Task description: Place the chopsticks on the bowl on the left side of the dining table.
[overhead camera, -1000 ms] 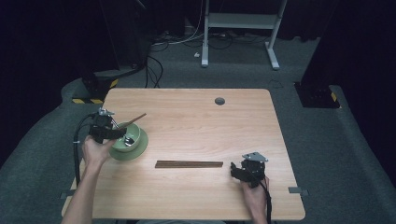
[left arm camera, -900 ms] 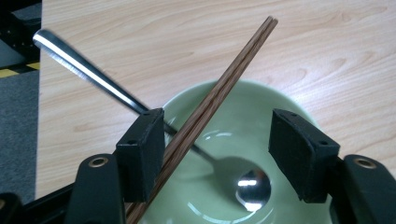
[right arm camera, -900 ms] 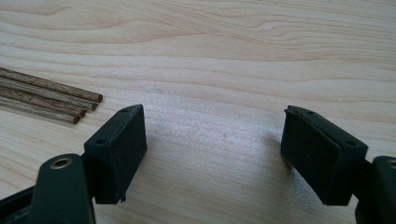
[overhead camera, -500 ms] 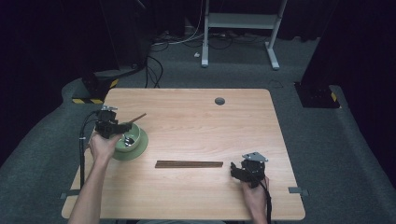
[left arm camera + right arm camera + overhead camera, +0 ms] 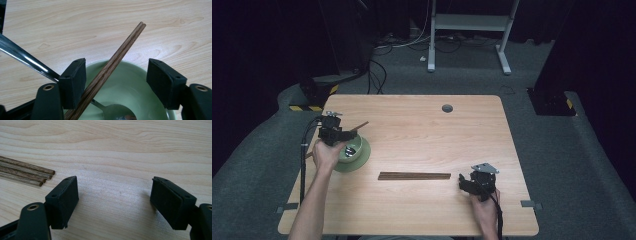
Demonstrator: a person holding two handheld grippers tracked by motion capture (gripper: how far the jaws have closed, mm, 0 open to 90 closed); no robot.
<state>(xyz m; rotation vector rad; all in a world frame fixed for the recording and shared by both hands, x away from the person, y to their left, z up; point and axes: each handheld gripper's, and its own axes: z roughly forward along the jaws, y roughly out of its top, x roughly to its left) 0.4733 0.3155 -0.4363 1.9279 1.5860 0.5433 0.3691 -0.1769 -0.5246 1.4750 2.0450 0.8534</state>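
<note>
Left gripper view, jaws: your left gripper [image 5: 116,86] has been opening its jaws, and they now stand wide. The pads are black, flat and a bit rough.
Sticks in the bowl: a pair of brown chopsticks [image 5: 113,63] runs between the jaws. It leans by the left pad, and the right pad is well apart from it, so nothing squeezes it. I think you have let it go so it can rest on the bowl.
Bowl: the green bowl [image 5: 130,82] is round, smooth and shiny. It sits right under the jaws, so the sticks have an edge to lean on.
Spoon: a shiny metal spoon [image 5: 32,61] lies in the bowl with its long handle poking out over the rim.
Right gripper view, jaws: your right gripper [image 5: 113,202] is wide open too, with only bare wood between the pads. It holds nothing.
More sticks: the other chopsticks [image 5: 26,173] lie flat on the table just beside that gripper, close enough to pick up. They are thin, straight and dark, with fine stripes.
High view, table: the table [image 5: 422,125] is pale wood with wavy grain and round corners. The bowl is near its left edge, and the other chopsticks lie in the middle near you.
</note>
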